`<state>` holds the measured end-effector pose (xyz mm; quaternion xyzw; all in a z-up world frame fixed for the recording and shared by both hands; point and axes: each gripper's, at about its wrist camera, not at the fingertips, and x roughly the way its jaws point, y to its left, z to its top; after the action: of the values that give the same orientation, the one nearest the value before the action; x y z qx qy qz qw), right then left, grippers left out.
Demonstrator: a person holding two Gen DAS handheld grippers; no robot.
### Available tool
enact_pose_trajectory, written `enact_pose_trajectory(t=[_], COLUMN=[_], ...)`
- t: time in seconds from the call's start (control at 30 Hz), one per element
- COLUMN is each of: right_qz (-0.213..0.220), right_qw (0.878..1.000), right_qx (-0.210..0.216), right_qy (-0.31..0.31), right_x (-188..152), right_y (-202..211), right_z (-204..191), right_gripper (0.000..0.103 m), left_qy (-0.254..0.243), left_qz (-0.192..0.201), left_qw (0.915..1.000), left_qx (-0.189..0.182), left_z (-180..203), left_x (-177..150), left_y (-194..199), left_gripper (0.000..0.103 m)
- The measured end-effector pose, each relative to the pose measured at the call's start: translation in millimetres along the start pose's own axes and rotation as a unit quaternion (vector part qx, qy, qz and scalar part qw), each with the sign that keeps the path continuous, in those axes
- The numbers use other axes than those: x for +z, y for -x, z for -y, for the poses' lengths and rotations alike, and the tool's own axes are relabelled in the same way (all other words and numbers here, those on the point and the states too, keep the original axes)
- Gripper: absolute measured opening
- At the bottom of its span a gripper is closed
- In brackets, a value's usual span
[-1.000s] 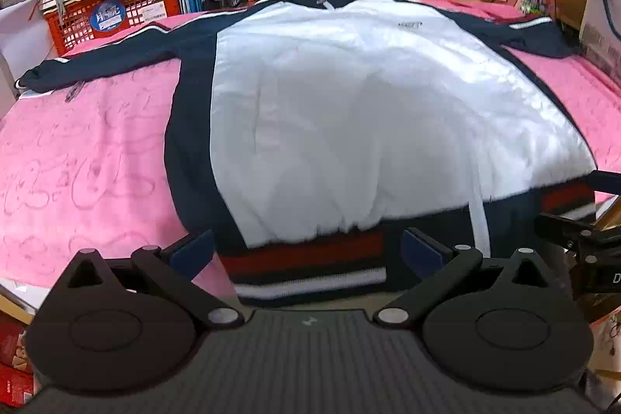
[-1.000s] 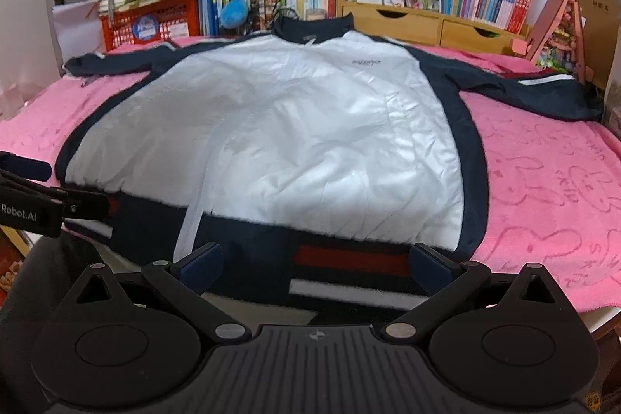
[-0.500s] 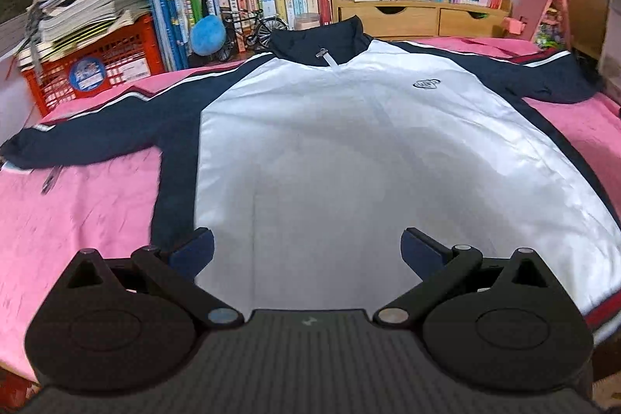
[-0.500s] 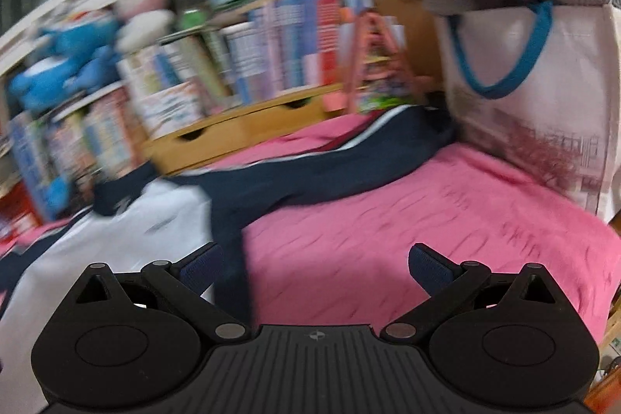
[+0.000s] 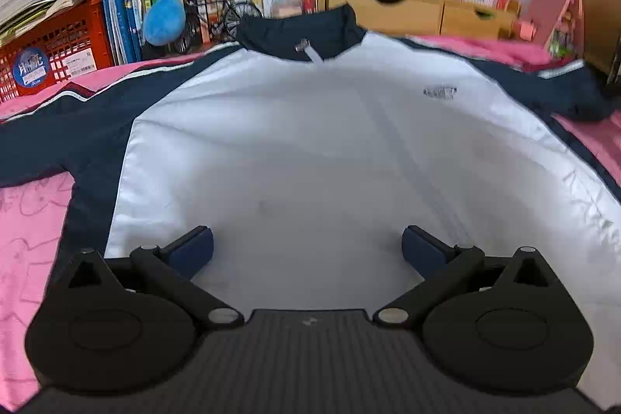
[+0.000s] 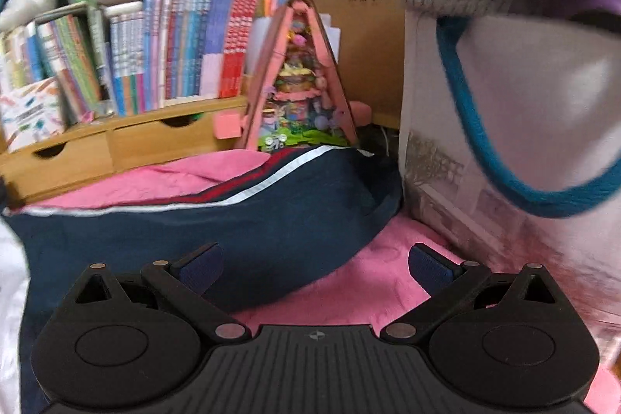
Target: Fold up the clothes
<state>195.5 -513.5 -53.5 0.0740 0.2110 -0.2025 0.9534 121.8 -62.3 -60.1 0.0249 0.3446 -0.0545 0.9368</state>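
The jacket [image 5: 310, 150] lies flat on the pink blanket [image 5: 27, 220], collar at 12 o'clock. The left gripper [image 5: 307, 246] hangs over its white front, fingers spread. The right gripper [image 6: 315, 262], also spread, hangs over the navy sleeve [image 6: 217, 231], beside a bag [image 6: 524, 127] at 2 o'clock.

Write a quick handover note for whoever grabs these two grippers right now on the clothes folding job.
Left gripper: open, empty, over the white front of the jacket, pointing toward the collar.
Right gripper: open, empty, at the jacket's navy sleeve, one finger over the fabric, the other over the pink blanket. A white tote bag stands right beside the cuff.
Done: jacket lies spread flat, front up, zipped, both sleeves stretched out.
Left: no fold made yet. Probably grip this sleeve and bring it across the chest, then the other sleeve, then fold the body.
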Motion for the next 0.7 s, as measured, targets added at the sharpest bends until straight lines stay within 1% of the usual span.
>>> enact_pose_trajectory(t=[0.13,0.27,0.3,0.33,0.37,0.4,0.43,0.47,0.53,0.57,0.6,0.63,0.67,0.7], right_qz=[-0.021,-0.064,-0.058,-0.053,-0.064,-0.081,-0.08,-0.065,-0.004,0.026,0.049,0.063,0.071,0.069], right_qw=[0.998,0.99,0.989,0.987,0.982,0.976,0.973,0.974,0.987,0.993,0.996,0.992,0.98,0.964], right_qx=[-0.009,-0.031,-0.034,-0.02,-0.021,-0.032,-0.029,-0.012,0.012,0.033,0.068,0.11,0.162,0.213], right_qy=[-0.06,-0.122,-0.131,-0.148,-0.174,-0.201,-0.216,-0.219,-0.159,-0.108,-0.044,0.023,0.088,0.144], right_x=[4.0,7.1,9.5,11.8,15.5,19.7,26.0,35.8,58.8,68.4,73.2,72.4,65.8,55.5], right_y=[-41.1,-82.7,-85.6,-87.4,-89.1,-90.7,-89.2,-83.3,-55.5,-35.5,-13.7,7.3,29.1,49.6], right_z=[7.4,11.1,11.7,13.7,15.8,17.5,17.0,11.3,-23.1,-50.1,-82.4,-115.2,-147.4,-175.8], right_gripper=[0.103,0.103,0.092,0.075,0.033,0.023,0.013,0.007,0.008,0.008,0.008,0.007,0.007,0.007], left_qy=[0.0,0.0,0.0,0.001,0.001,0.001,0.001,0.001,0.001,0.001,0.002,0.002,0.002,0.002], left_qz=[0.002,0.002,0.002,0.002,0.002,0.002,0.002,0.002,0.002,0.002,0.002,0.002,0.002,0.002], left_qw=[1.0,1.0,1.0,1.0,1.0,1.0,1.0,1.0,1.0,1.0,1.0,1.0,1.0,1.0], left_qx=[0.001,0.001,0.001,0.001,0.001,0.0,0.0,0.0,0.0,0.0,0.0,0.0,-0.001,-0.001], left_z=[2.7,3.6,3.5,3.4,3.4,3.4,3.4,3.5,3.4,3.2,3.2,3.5,3.8,3.8], left_x=[1.1,2.1,2.7,3.2,3.5,3.6,3.7,3.5,3.3,3.3,3.2,3.2,3.2,3.2], left_y=[0.8,0.7,-0.3,-1.1,-1.5,-1.6,-1.7,-1.5,-1.5,-1.5,-1.4,-1.3,-1.2,-1.2], left_gripper=[0.103,0.103,0.103,0.103,0.103,0.103,0.103,0.103,0.103,0.103,0.103,0.103,0.103,0.103])
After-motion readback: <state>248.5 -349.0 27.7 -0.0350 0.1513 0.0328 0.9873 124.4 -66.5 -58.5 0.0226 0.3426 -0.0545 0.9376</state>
